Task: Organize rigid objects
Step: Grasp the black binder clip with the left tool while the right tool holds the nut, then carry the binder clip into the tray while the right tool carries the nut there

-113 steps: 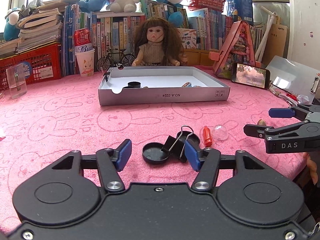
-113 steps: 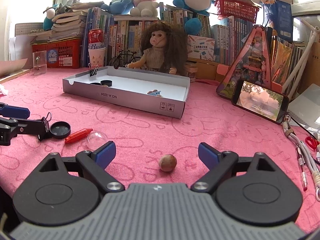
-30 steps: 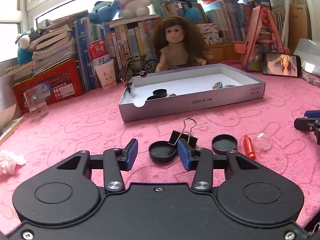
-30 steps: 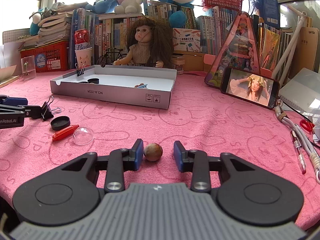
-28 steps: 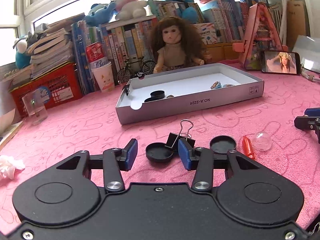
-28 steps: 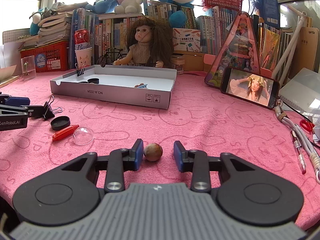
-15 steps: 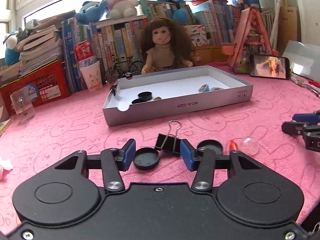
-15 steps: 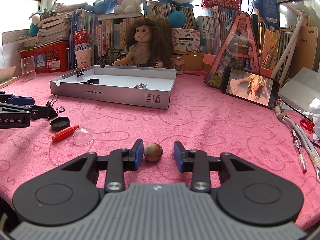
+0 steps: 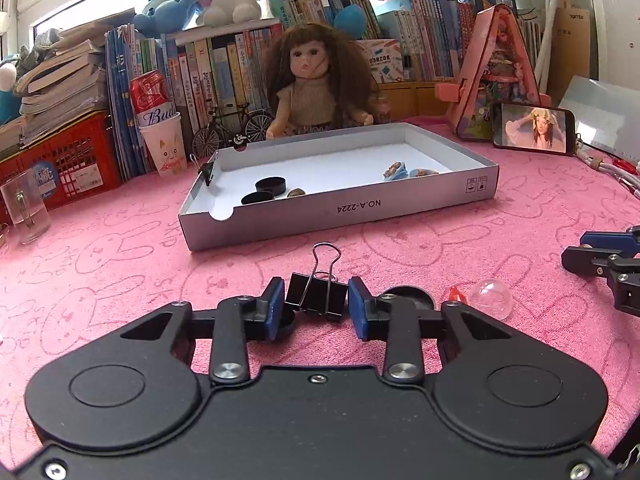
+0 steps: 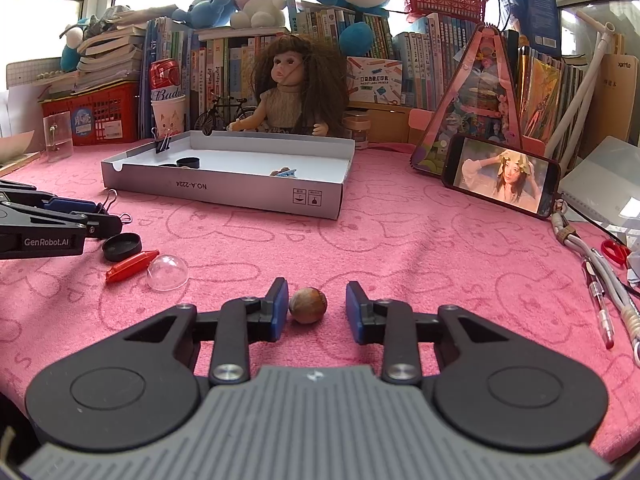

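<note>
Your left gripper (image 9: 316, 308) sits at frame centre, its jaws bracketing the black binder clip (image 9: 318, 298) on the pink desk (image 9: 460, 248), narrow gaps showing on both sides. Your right gripper (image 10: 317, 307) is parted around the brown nut (image 10: 308, 305), which lies just beside the left pad. The grey box (image 9: 340, 208) lies beyond, upper centre.
</note>
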{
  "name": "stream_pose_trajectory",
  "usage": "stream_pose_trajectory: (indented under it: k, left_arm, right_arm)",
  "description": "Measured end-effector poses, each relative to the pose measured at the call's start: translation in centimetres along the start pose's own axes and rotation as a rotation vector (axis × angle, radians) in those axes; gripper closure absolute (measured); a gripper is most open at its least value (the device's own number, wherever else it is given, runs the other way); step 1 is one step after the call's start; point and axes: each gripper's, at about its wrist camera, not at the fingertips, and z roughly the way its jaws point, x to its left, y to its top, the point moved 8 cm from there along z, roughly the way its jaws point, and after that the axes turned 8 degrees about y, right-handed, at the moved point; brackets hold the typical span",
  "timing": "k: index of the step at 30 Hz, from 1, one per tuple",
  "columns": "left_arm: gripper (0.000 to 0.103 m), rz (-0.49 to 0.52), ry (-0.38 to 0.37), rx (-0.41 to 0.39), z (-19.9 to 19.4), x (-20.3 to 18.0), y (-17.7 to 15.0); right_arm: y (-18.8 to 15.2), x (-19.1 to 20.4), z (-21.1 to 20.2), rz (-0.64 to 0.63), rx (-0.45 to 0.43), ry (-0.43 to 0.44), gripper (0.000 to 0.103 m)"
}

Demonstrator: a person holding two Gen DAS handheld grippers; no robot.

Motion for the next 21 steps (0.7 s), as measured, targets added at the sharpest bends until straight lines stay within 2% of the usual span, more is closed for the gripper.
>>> stream_pose_trajectory:
  k: [1,2,12,21]
  left_arm:
    - [0.071,0.001,-0.002,-0.003,-0.1,0.0,0.0]
    - [0.071,0.001,-0.007,-0.007,-0.1,0.0,0.1]
    - [0.071,-0.050,-0.013,-0.012,0.0,1.0,1.9]
    - [0.071,-0.111,-0.002,-0.021,2.4,3.1,5.9]
  right_arm:
    - [0.0,0.1,0.0,-0.001,-0.001,0.001,0.079]
    - [0.1,0.1,0.0,0.003,-0.003,0.003,0.080]
    - [2.6,-0.7,0.8,0.067,-0.034,0.028,0.080]
    - [6.0,-1.7,3.9,0.079,-0.043,0.033,0.080]
